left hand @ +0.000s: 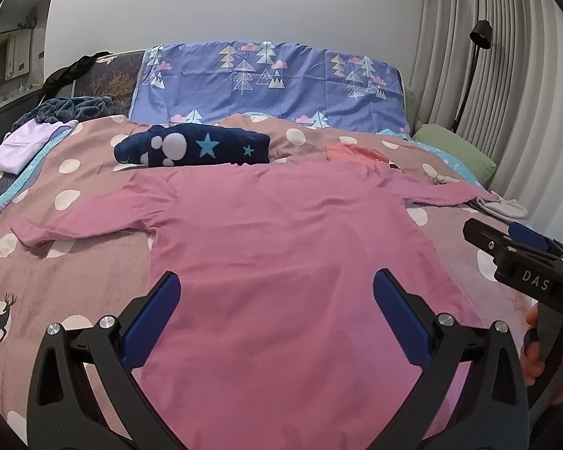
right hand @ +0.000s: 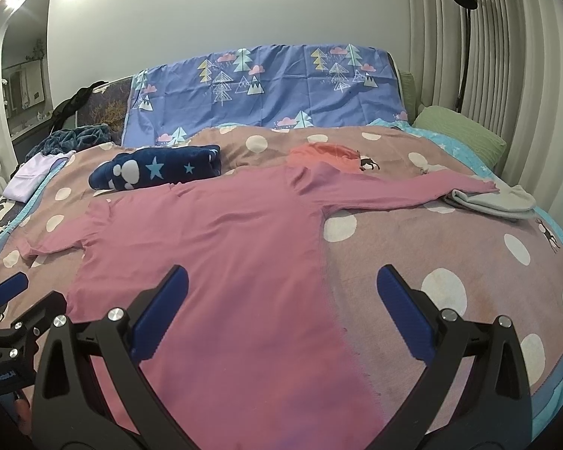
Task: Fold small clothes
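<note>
A pink long-sleeved shirt point(left hand: 281, 247) lies spread flat on the bed, both sleeves stretched out sideways; it also shows in the right wrist view point(right hand: 221, 247). My left gripper point(left hand: 276, 281) is open and empty, hovering over the shirt's lower body. My right gripper point(right hand: 281, 277) is open and empty over the shirt's lower right edge, one finger over the cloth and one over the bedspread. The right gripper also shows at the right edge of the left wrist view point(left hand: 506, 240), and the left gripper shows at the left edge of the right wrist view point(right hand: 7, 288).
The pink polka-dot bedspread point(right hand: 450, 262) covers the bed. A folded navy star garment point(left hand: 195, 146), an orange garment point(left hand: 356, 152), folded grey cloth point(right hand: 495, 197), a lilac cloth point(left hand: 22, 144), a green pillow point(right hand: 465, 135) and a blue tree-print headboard cover point(left hand: 266, 82) lie behind.
</note>
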`<state>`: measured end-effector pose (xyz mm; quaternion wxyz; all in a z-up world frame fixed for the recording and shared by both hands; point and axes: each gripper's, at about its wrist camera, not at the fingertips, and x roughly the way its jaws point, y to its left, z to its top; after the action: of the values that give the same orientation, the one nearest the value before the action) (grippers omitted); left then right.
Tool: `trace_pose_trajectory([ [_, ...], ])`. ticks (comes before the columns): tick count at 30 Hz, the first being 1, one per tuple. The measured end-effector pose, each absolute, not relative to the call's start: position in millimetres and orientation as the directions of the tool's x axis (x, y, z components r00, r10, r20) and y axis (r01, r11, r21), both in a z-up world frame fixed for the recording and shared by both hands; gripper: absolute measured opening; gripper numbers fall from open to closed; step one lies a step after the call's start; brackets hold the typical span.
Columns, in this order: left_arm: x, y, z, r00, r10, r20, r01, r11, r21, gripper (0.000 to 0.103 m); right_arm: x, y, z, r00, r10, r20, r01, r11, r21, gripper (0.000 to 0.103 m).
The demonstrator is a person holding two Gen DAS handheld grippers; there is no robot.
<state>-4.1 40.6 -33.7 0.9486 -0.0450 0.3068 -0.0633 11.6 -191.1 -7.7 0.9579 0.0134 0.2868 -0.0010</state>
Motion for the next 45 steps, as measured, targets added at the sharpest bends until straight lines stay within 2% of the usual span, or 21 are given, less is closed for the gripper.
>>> trace_pose_trajectory([
  [10,-0.9,48.9,-40.2,0.792,-0.146,-0.592,0.076,0.987,-0.142,0.102,17.3,-187.6,-15.1,0.818,-0.022,-0.575,0.025,1.000,-0.002,0.101],
  [19,5.4,66.5,-50.7,0.773,-0.123,-0.623,0.023,0.986,-0.166,0.102,33.8,-177.2,-36.4,0.725,-0.001,-0.689,-0.005,1.000,-0.006,0.101],
  [30,21.3,111.2,-66.4,0.748,-0.050,-0.662,-0.100,0.978,-0.186,0.102,47.1,-171.0,-46.7,0.701,-0.038,-0.712,0.011,0.999,-0.043,0.101],
  [35,33.9,159.7,-75.6,0.743,0.004,-0.669,-0.211,0.950,-0.229,0.100,55.9,-169.9,-52.5,0.695,-0.046,-0.718,0.007,0.998,-0.058,0.101],
  [37,38.1,198.4,-79.4,0.739,0.065,-0.671,-0.311,0.916,-0.253,0.087,59.4,-171.1,-55.1,0.693,-0.047,-0.719,0.002,0.998,-0.063,0.101],
  [39,38.9,232.5,-84.1,0.733,0.087,-0.675,-0.375,0.879,-0.294,0.083,62.3,-172.4,-58.6,0.692,-0.056,-0.720,0.002,0.997,-0.076,0.101],
  [45,38.1,360.1,-107.6,0.670,0.174,-0.722,-0.613,0.678,-0.405,0.082,78.7,-179.7,-70.7,0.685,-0.088,-0.723,0.010,0.994,-0.111,0.101],
])
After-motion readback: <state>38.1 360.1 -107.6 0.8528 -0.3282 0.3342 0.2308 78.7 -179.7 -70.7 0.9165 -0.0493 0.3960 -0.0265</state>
